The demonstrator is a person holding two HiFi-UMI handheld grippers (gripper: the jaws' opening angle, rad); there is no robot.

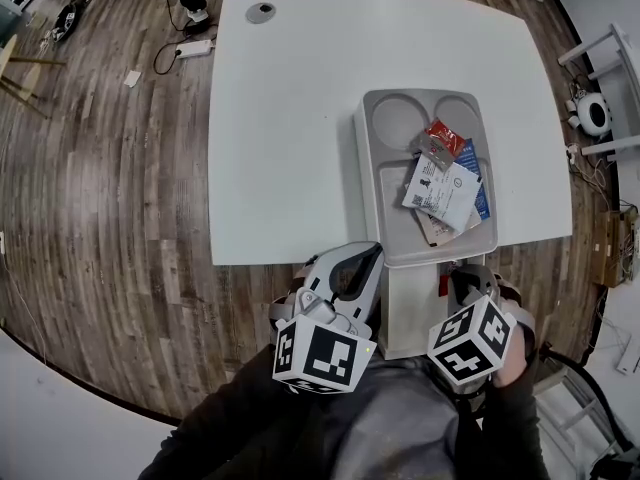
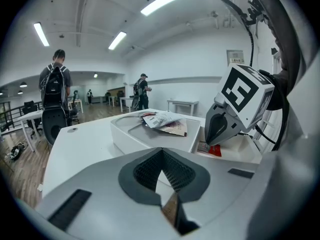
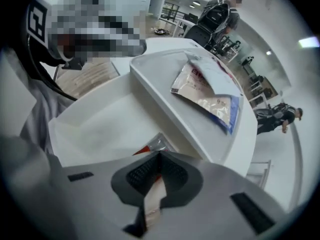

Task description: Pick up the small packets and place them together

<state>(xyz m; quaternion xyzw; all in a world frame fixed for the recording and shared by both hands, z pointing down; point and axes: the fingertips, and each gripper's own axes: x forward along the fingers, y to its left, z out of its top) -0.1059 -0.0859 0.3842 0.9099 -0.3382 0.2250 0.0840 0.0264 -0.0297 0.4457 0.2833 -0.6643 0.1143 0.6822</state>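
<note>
Two tongs are close to the person, on the near side of the grey tray (image 1: 372,168). The left tongs (image 2: 161,151) have their jaws pressed together and point toward the tray. The right tongs (image 3: 159,155) point almost straight down into a white box (image 1: 408,313) just beside the tray's near end. Their jaws are clamped on the edge of a small red and silver packet (image 3: 152,145) in that box. Inside the tray lies a heap of packets (image 1: 445,183), white ones on top, with a red one and a blue one peeking out. The tray rests on a white table (image 1: 290,118) that spreads wide to the tray's left.
</note>
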